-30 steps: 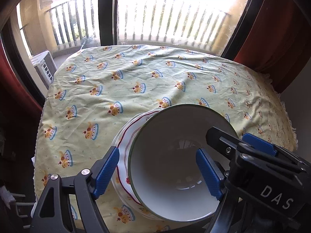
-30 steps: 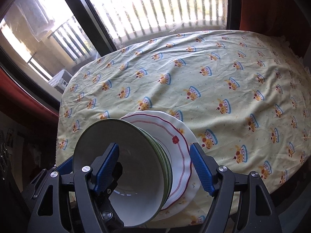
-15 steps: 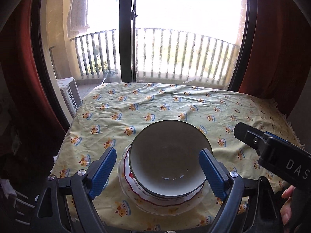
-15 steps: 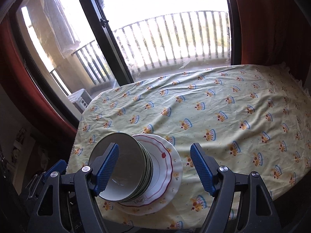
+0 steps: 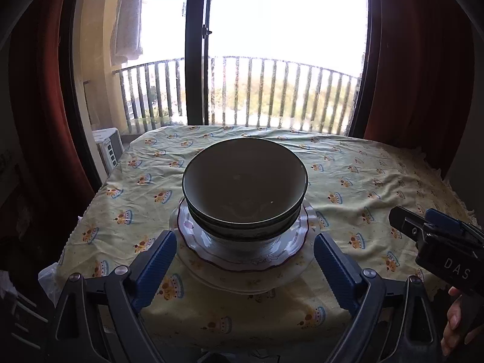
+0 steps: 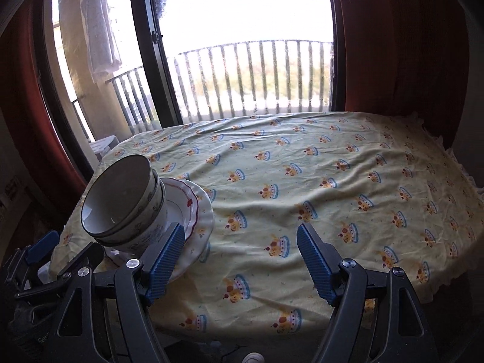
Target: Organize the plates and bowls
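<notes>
Two nested white bowls (image 5: 245, 181) with dark green rims stand on a red-rimmed plate (image 5: 292, 242), which lies on a larger white plate (image 5: 242, 284) on the yellow cloth. My left gripper (image 5: 245, 237) faces this stack from just in front. Its jaws are opening, and its blue pads (image 5: 154, 266) touch nothing. In the right wrist view the bowls (image 6: 121, 199) and the red-rimmed plate (image 6: 181, 205) sit at the left. My right gripper (image 6: 240, 230) is open over bare cloth to their right, with its left pad (image 6: 165, 260) in front of the plate edge.
The table's crown-patterned cloth (image 6: 332, 181) stretches back to a balcony door with railings and red curtains on both sides. The right gripper (image 5: 423, 227) shows at the right edge of the left wrist view, above a hand (image 5: 453, 317). The left gripper (image 6: 60, 251) shows low on the left.
Both grippers have drawn back from the stack, each with a pad no longer inside the top bowl. The left jaws have widened. The stack stays in place on the cloth.
</notes>
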The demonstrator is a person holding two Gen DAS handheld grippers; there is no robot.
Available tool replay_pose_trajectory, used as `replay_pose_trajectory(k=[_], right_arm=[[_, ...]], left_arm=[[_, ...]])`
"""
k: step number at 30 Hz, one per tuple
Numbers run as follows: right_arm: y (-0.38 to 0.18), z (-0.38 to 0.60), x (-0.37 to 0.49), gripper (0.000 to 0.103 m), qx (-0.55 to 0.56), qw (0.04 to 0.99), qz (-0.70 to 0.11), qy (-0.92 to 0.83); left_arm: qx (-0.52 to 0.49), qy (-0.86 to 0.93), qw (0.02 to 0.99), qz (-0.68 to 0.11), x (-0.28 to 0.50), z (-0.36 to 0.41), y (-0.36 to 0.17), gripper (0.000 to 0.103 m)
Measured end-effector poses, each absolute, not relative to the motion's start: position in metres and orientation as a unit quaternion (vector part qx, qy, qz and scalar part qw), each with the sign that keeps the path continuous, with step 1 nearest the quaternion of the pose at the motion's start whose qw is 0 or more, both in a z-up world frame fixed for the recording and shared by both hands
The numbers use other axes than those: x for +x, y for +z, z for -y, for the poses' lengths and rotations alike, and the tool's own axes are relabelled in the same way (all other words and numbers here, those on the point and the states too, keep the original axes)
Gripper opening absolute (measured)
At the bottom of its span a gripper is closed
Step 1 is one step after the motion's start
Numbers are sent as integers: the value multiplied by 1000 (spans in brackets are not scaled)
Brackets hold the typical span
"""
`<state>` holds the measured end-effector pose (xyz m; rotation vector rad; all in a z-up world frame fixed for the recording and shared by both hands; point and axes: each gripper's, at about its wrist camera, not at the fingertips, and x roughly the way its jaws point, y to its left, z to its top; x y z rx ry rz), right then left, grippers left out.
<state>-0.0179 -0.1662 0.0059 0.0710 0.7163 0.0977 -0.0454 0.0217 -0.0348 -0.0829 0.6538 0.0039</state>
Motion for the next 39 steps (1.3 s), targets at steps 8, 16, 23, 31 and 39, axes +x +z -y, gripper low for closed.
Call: replay_pose_trajectory(k=[8, 16, 23, 31, 39], right_arm=[[-13, 169, -38, 81, 19, 936, -347, 49], [-17, 179, -41, 81, 37, 934, -353, 37], [-17, 178, -43, 81, 33, 934, -354, 44], [-17, 178, -43, 82, 31, 932, -357, 47], [-18, 179, -43, 82, 24, 932, -358, 48]], left_arm=[[-32, -6, 946, -321, -57, -1, -46, 95], [-15, -3, 946, -323, -63, 10, -46, 96], [-26, 10, 945, -327, -65, 6, -46, 98], [-33, 15, 943, -331, -64, 6, -45, 98], [-39, 19, 943, -330, -64, 6, -44, 100]])
